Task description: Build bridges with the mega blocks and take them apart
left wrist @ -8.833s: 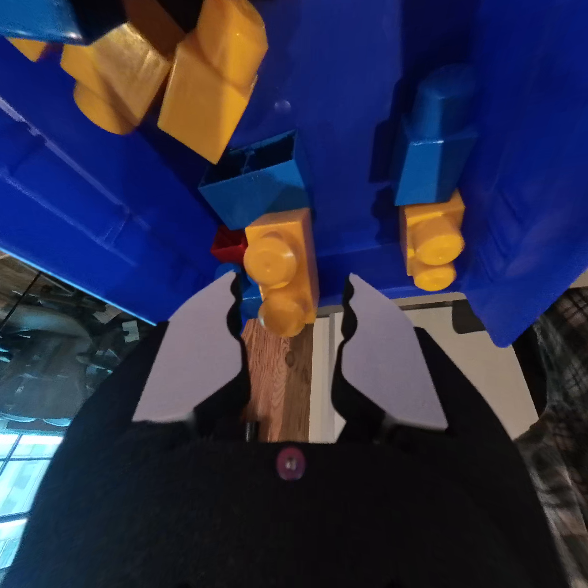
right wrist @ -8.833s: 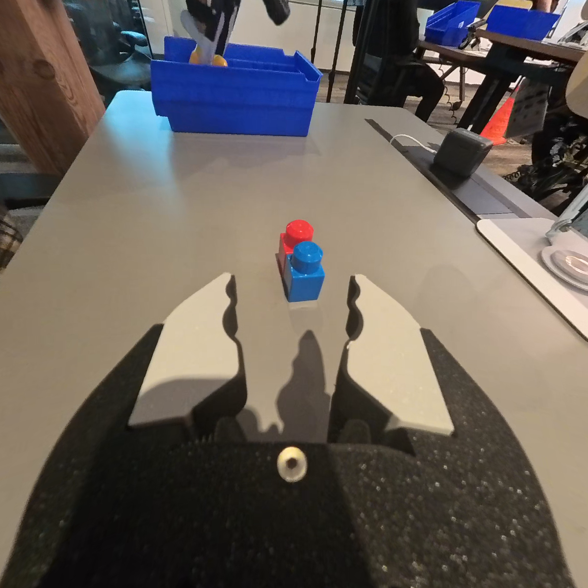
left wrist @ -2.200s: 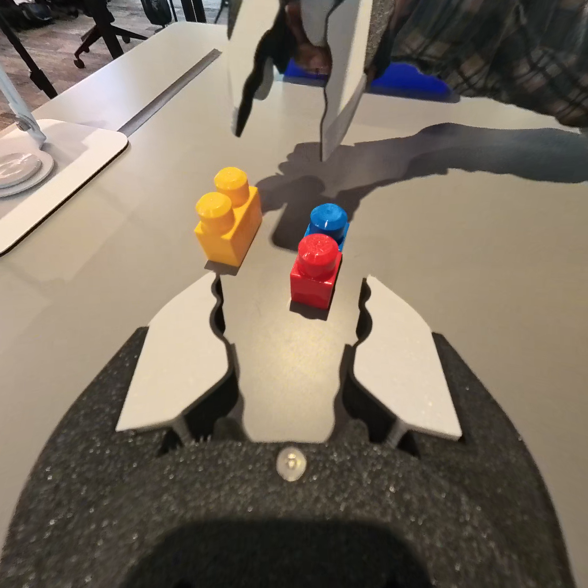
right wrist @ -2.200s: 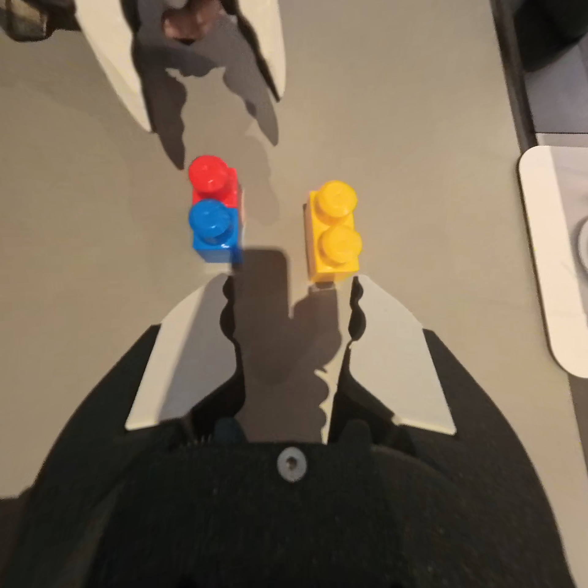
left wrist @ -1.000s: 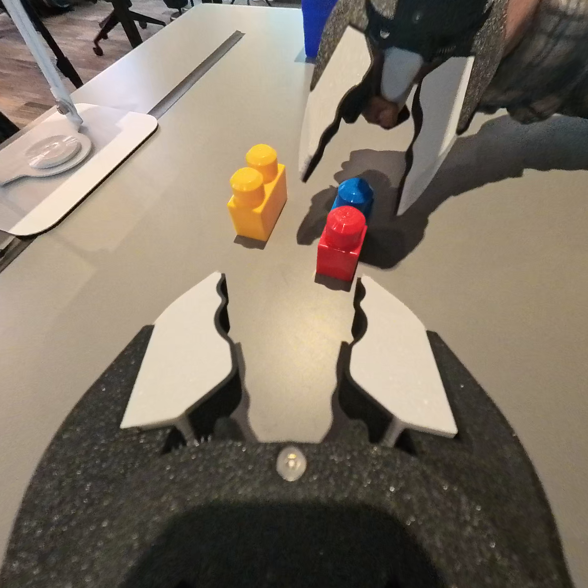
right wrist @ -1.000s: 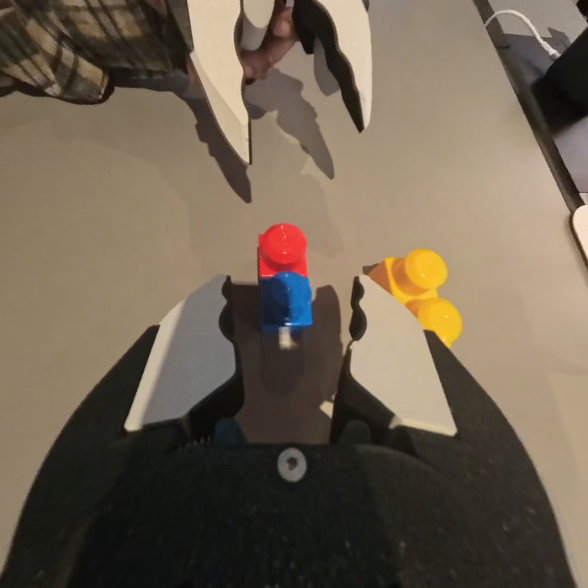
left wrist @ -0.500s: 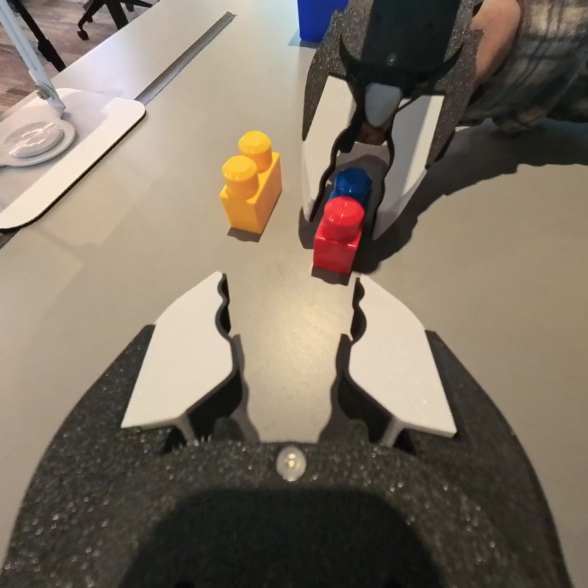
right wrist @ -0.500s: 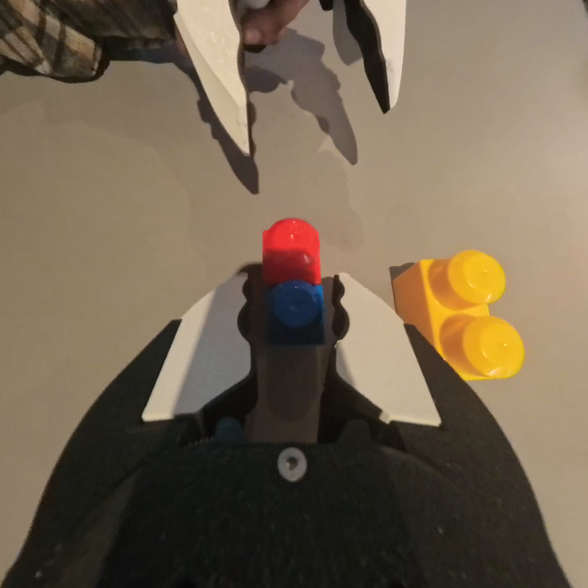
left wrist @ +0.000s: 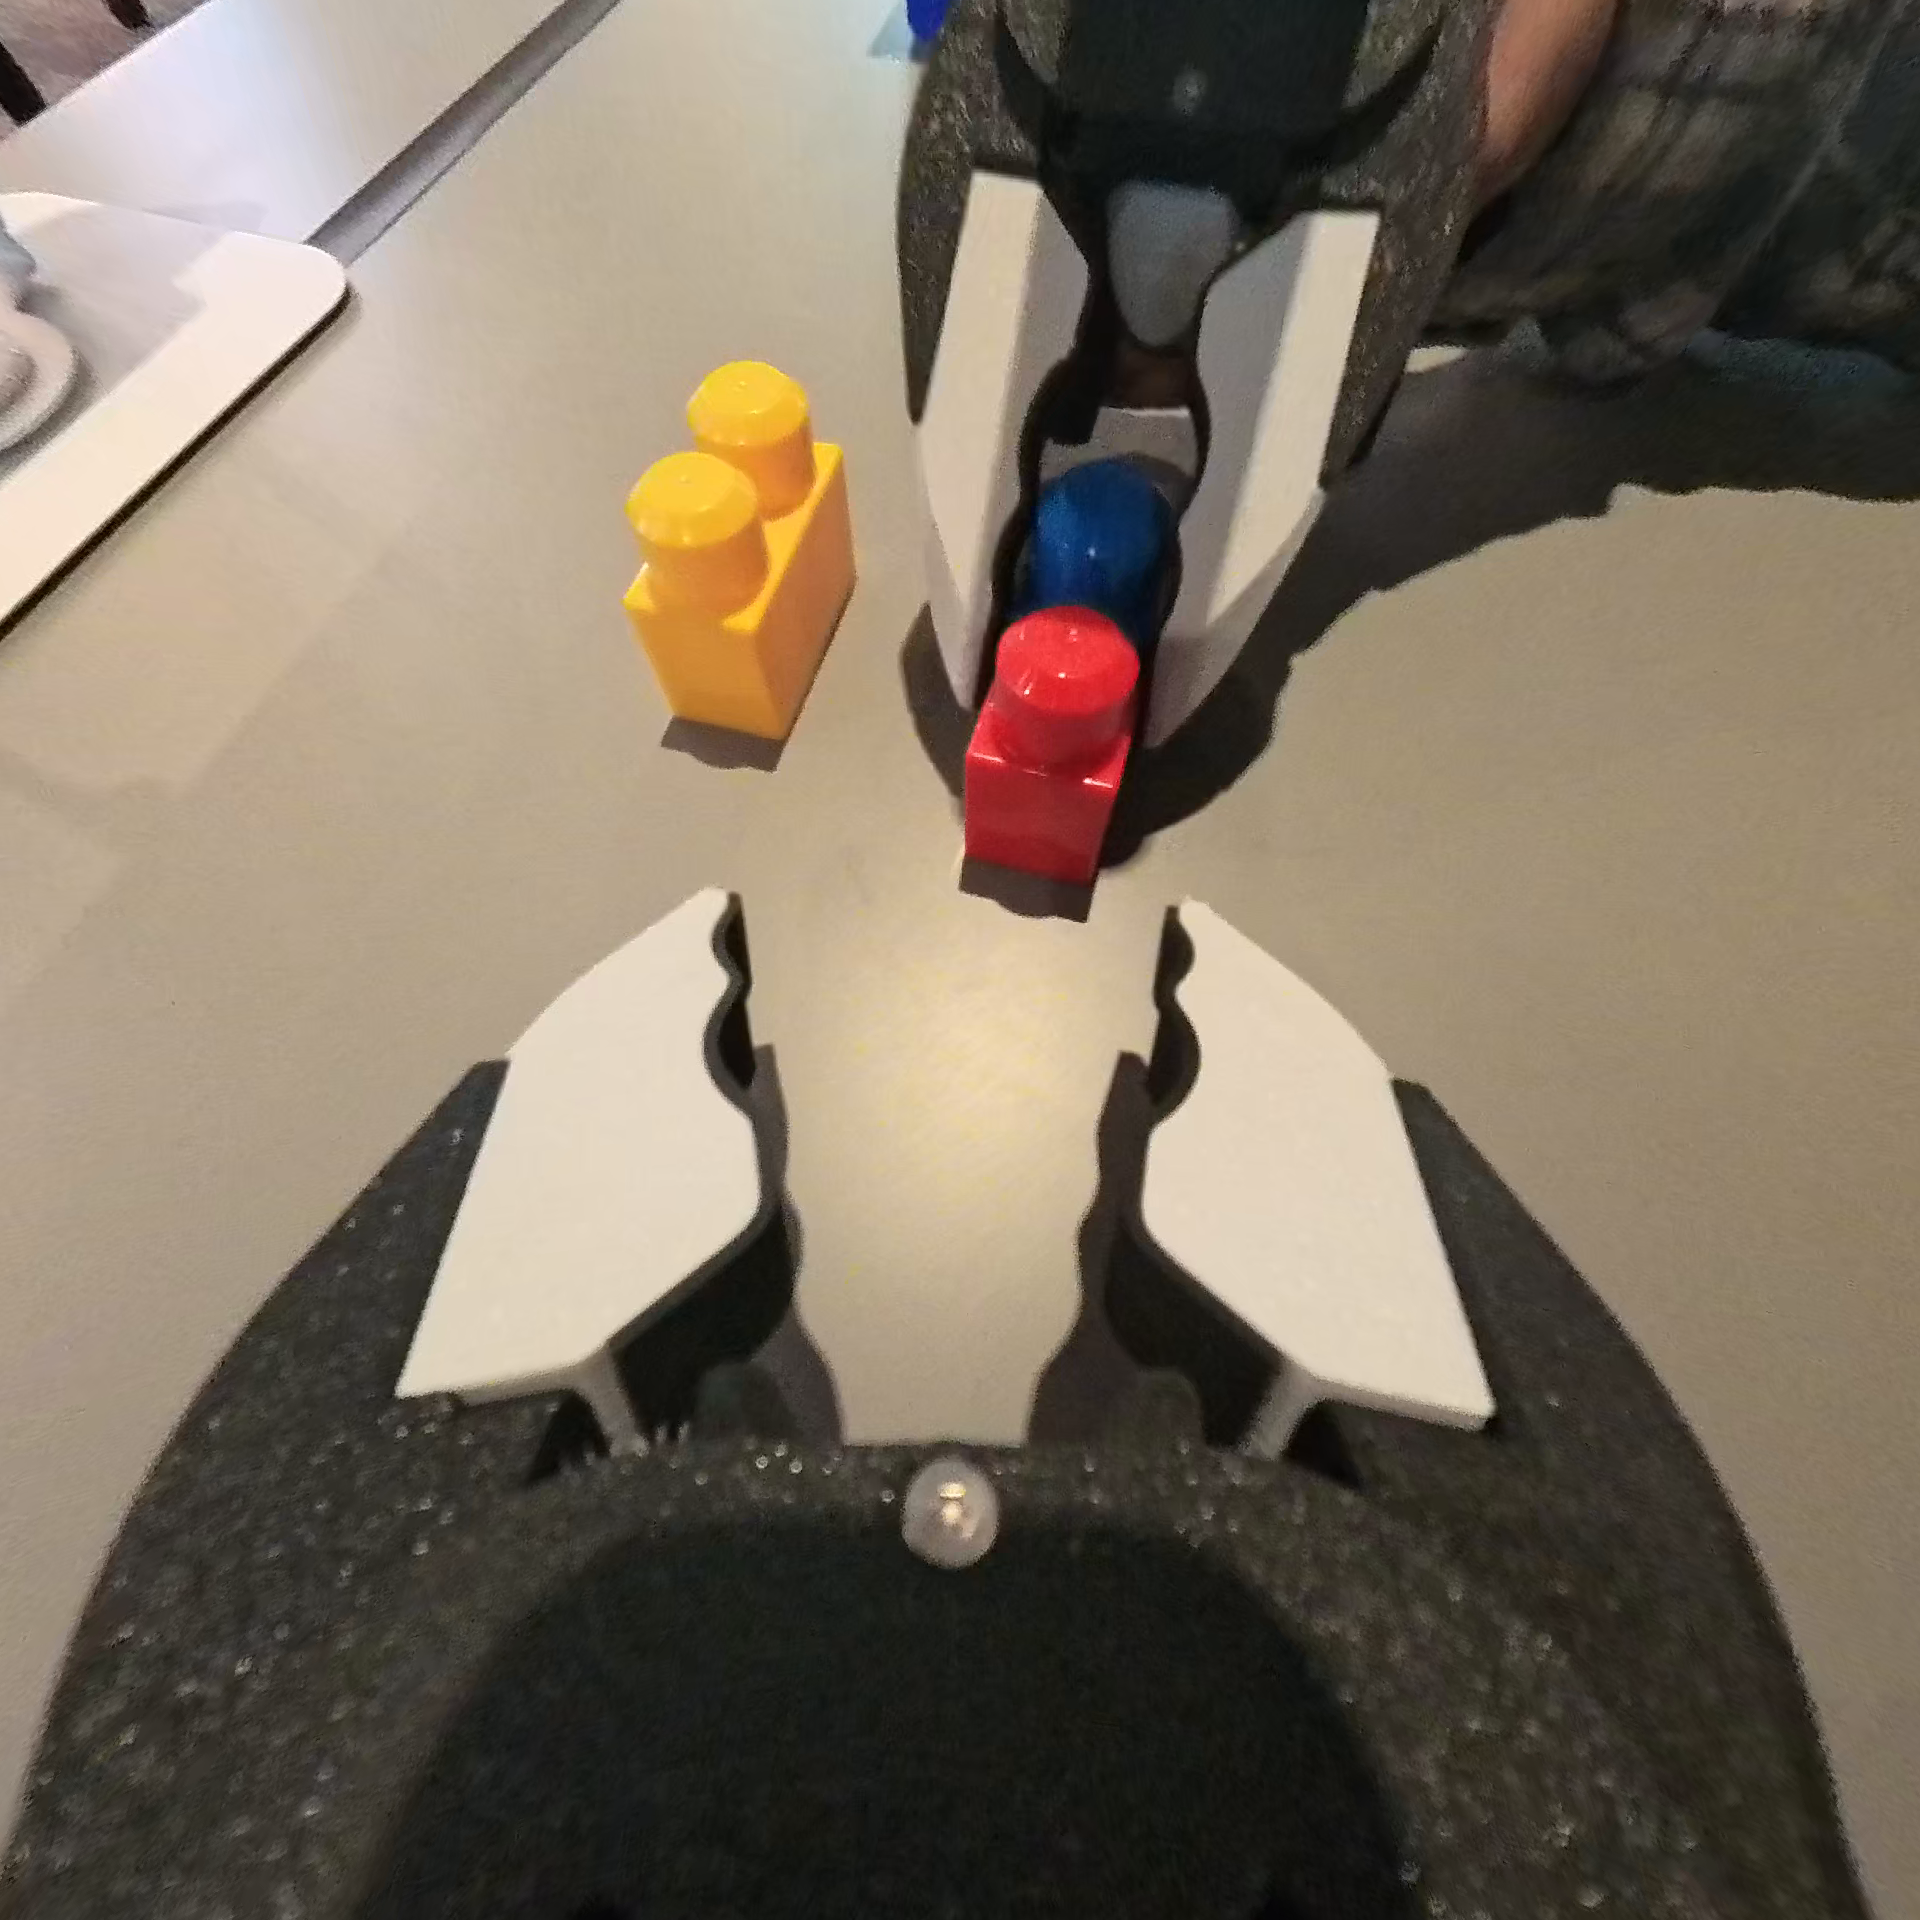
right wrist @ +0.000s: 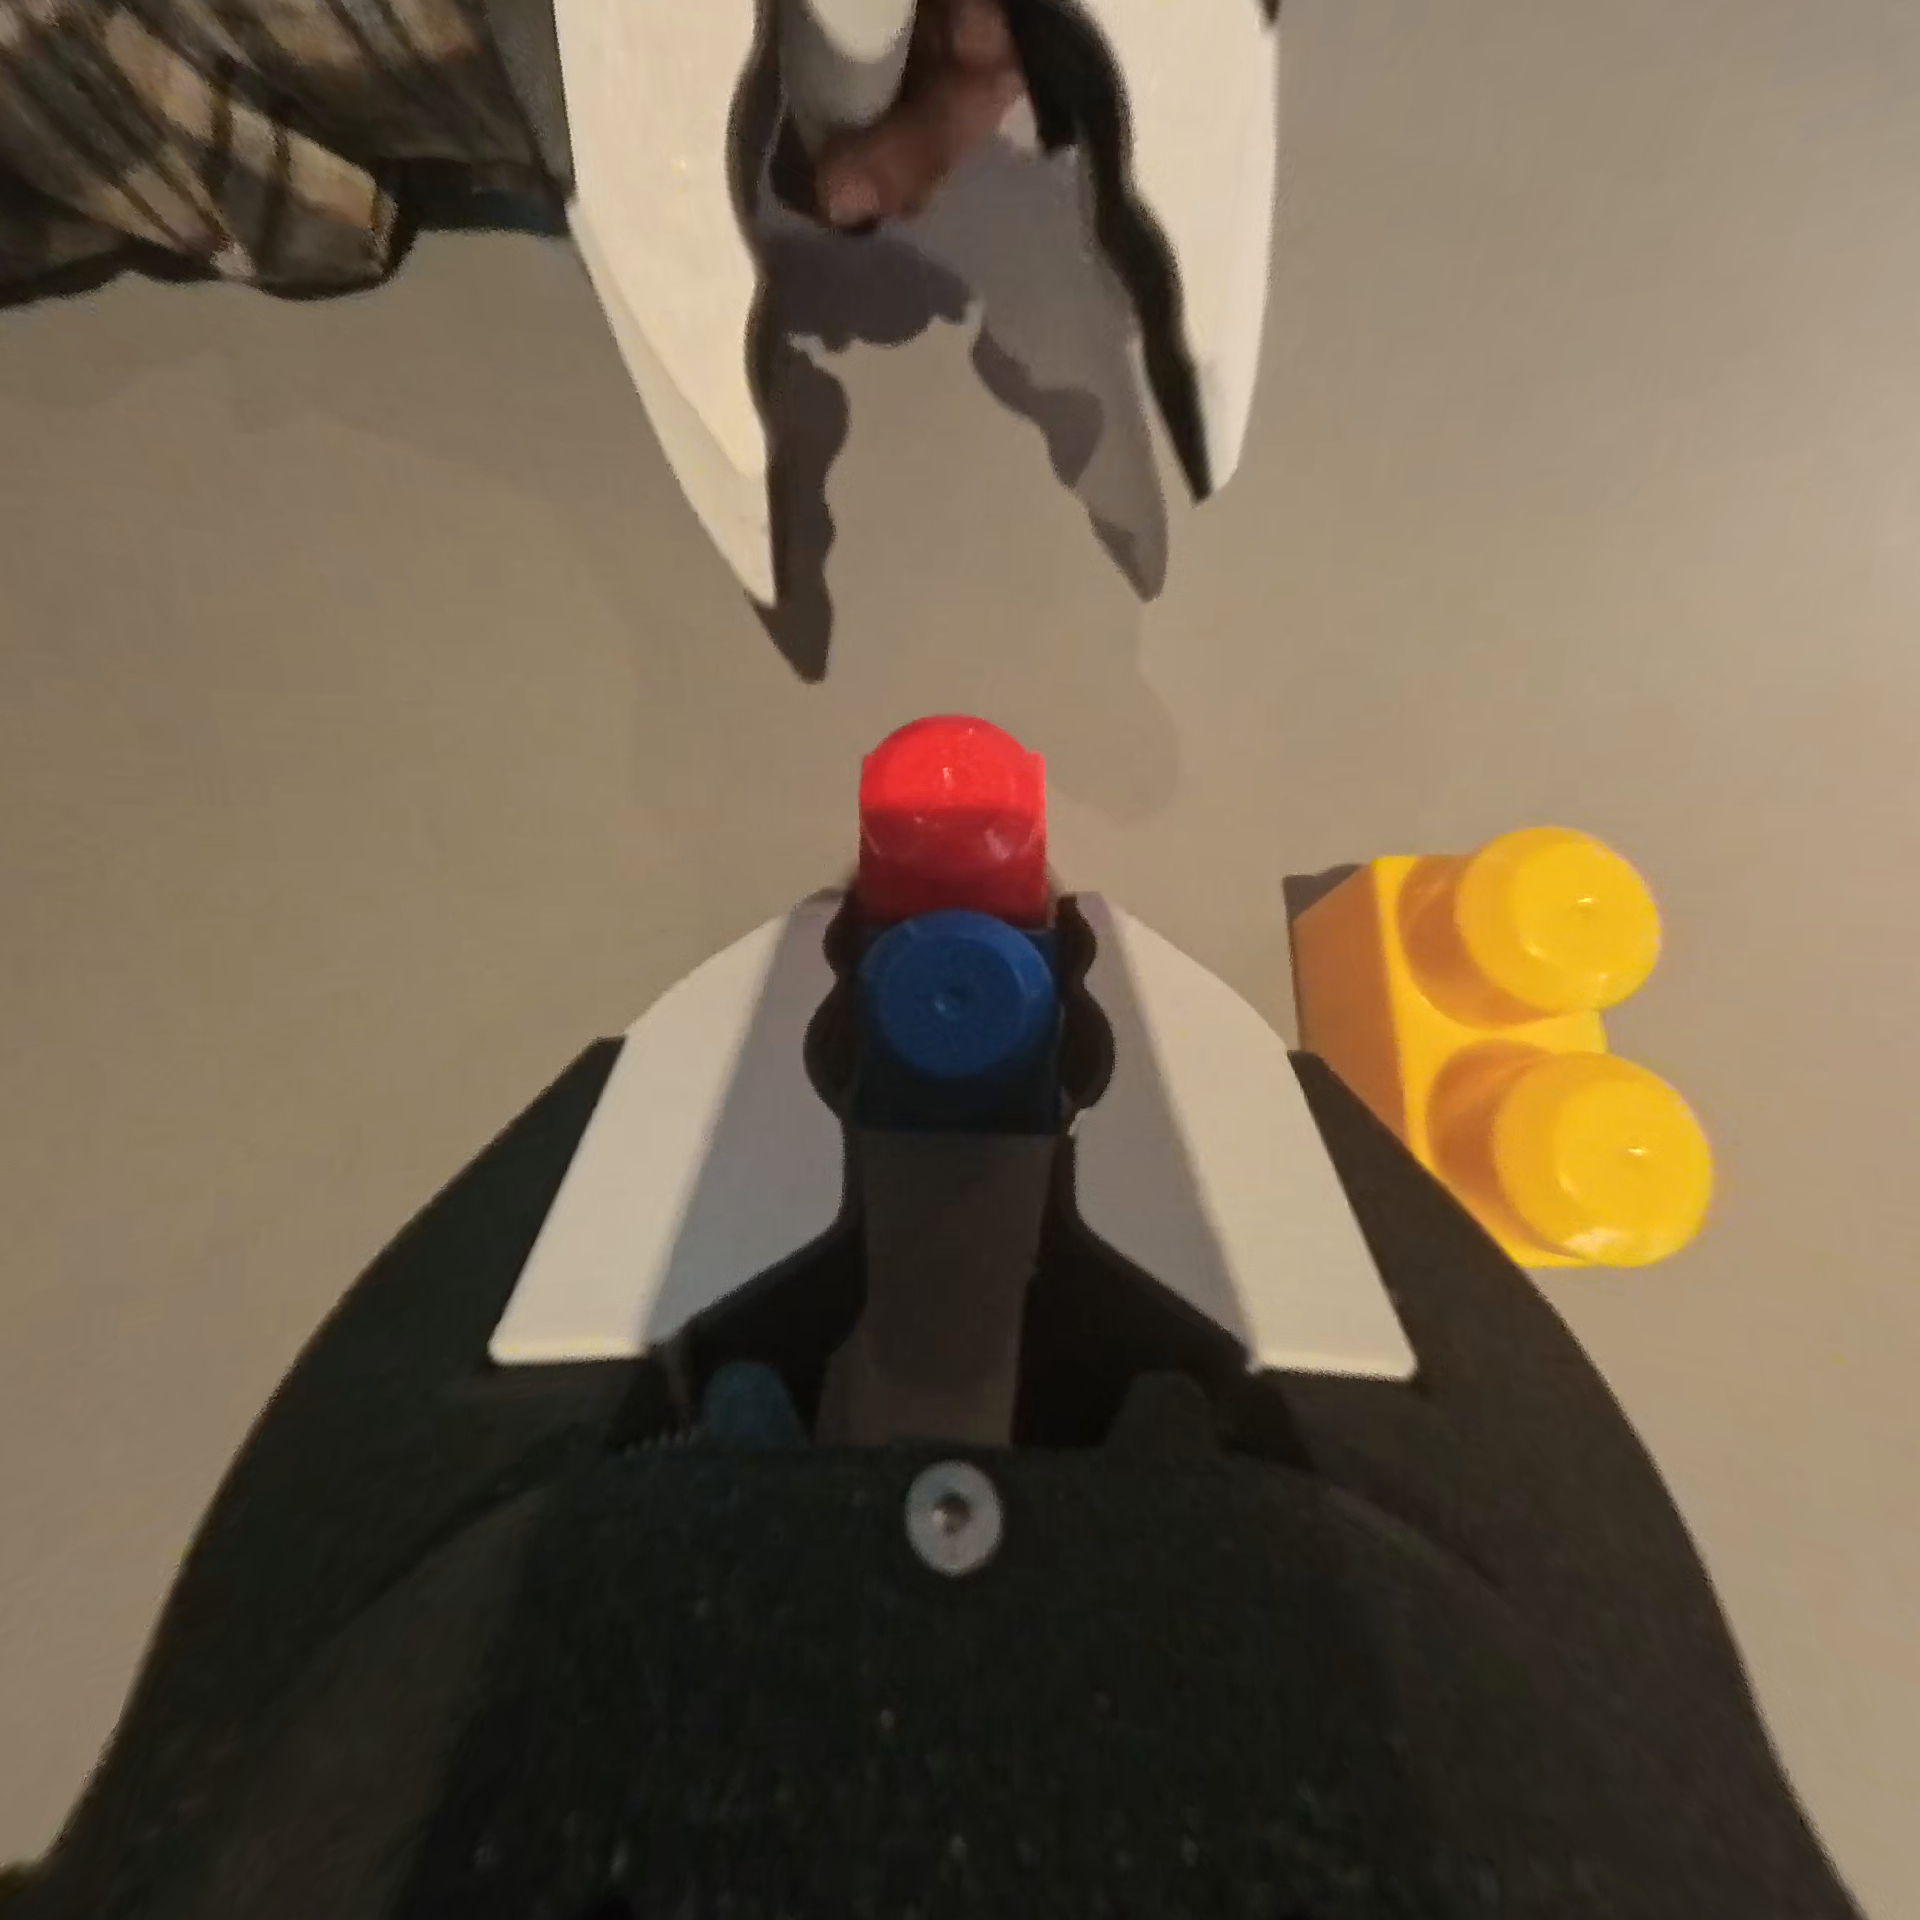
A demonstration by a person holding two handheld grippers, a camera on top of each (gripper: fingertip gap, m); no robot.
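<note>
A red one-stud block and a blue one-stud block stand touching in a row on the grey table. A yellow two-stud block stands apart to their left. My left gripper is open and empty, just short of the red block. In the right wrist view my right gripper is shut on the sides of the blue block, with the red block right beyond its tips and the yellow block to its right. The left gripper faces it from the far side.
A white pad lies at the table's left edge, with a dark groove running beside it. A plaid sleeve reaches in behind the right gripper. Bare table lies to the right of the blocks. One gripper's finger ends stand about 6 cm off the other's. From either gripper's tips it is about 40 cm to the dark groove.
My right gripper came down over the blue block and closed its fingers onto it. My left gripper moved closer to the red block and stayed open.
</note>
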